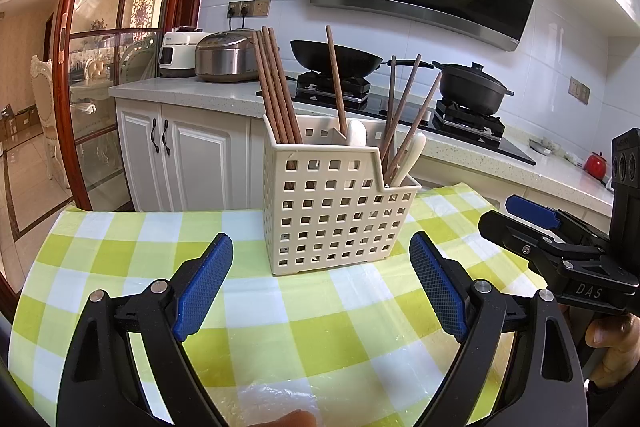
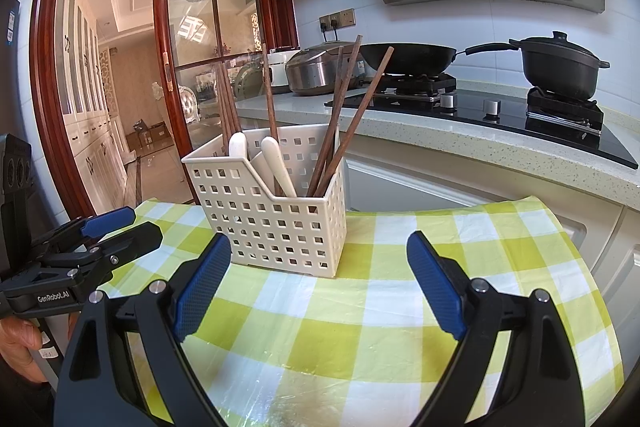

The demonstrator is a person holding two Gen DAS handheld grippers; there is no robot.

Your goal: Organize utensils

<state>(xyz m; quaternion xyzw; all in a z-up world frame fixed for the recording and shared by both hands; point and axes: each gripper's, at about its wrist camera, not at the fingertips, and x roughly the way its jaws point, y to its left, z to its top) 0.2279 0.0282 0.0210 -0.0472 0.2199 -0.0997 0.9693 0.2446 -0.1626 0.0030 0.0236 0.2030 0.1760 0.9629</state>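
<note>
Checked-cloth table (image 1: pixel 120 267) bearing one perforated utensil basket (image 1: pixel 332 211)

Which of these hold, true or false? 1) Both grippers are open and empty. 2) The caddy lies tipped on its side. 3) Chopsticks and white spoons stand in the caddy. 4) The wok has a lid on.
1) True: left gripper and right gripper hold nothing.
2) False: the caddy stands upright on the checked cloth.
3) True: chopsticks, spoons.
4) False: the wok is uncovered; the black pot has the lid.

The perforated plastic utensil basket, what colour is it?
Cream-white perforated plastic utensil basket; clearest in the left wrist view.
</note>
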